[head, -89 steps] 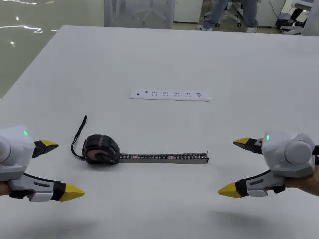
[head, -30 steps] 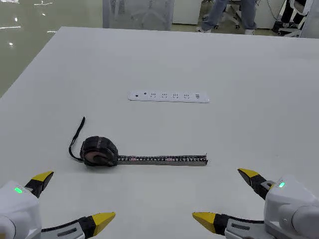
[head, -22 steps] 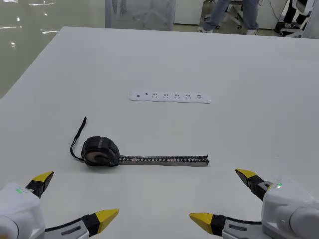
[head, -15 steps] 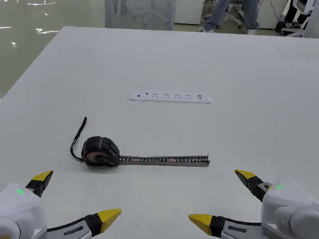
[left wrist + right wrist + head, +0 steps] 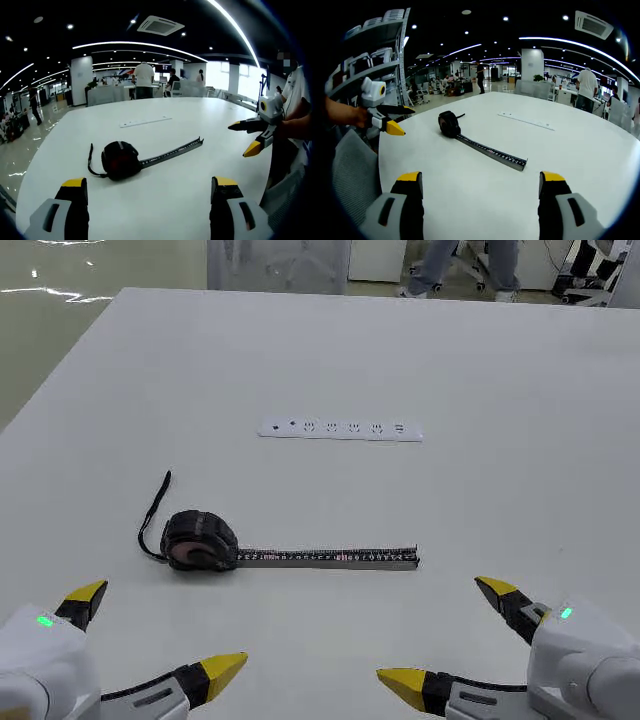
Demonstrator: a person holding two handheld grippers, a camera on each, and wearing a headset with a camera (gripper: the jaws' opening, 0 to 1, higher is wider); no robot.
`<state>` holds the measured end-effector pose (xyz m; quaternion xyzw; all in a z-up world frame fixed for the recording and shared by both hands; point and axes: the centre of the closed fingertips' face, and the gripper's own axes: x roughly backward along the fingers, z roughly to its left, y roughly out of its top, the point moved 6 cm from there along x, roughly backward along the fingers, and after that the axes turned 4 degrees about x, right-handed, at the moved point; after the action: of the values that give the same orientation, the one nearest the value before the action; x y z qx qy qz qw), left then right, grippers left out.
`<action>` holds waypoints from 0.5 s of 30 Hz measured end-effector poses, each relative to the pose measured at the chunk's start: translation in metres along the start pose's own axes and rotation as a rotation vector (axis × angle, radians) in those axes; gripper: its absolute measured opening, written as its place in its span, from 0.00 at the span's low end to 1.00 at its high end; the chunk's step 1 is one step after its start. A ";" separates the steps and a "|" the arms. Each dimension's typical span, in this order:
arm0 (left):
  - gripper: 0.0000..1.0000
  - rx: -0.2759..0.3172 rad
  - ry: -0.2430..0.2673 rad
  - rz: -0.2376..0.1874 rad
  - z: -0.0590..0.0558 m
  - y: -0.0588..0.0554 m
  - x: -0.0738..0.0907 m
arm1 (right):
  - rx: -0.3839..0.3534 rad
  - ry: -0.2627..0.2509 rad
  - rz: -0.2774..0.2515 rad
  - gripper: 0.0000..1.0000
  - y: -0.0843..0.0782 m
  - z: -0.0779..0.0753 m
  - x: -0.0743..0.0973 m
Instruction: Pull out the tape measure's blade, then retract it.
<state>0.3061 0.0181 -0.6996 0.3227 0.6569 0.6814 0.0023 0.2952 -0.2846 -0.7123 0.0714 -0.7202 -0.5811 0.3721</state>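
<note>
Jaws wide and empty: left gripper, right gripper.
Black round tape measure, blade out, lies by white table's near edge.

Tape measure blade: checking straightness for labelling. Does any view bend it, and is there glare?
Head view: blade straight, sharp, evenly lit, no glare on it. Left gripper view: fisheye curves the table edge, blade nearly straight. Right gripper view: likewise; bright ceiling lights above.

Nothing legible anywhere. The tape measure's blade carries fine scale markings, too small to read as numbers. Marks on the power strip are equally too small.
</note>
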 end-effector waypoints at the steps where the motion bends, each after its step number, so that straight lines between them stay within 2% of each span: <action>1: 1.00 0.003 0.006 -0.002 0.000 0.000 0.000 | 0.000 0.000 -0.001 0.99 0.000 0.000 0.000; 8: 1.00 0.018 0.047 0.001 -0.001 -0.001 -0.006 | 0.023 0.013 -0.007 0.98 -0.003 -0.005 -0.002; 15: 1.00 0.039 0.085 0.003 -0.001 -0.002 -0.010 | 0.039 0.050 -0.028 0.91 -0.005 -0.015 -0.004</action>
<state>0.3128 0.0134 -0.7060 0.2942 0.6690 0.6818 -0.0329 0.3058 -0.2954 -0.7180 0.1033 -0.7209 -0.5699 0.3806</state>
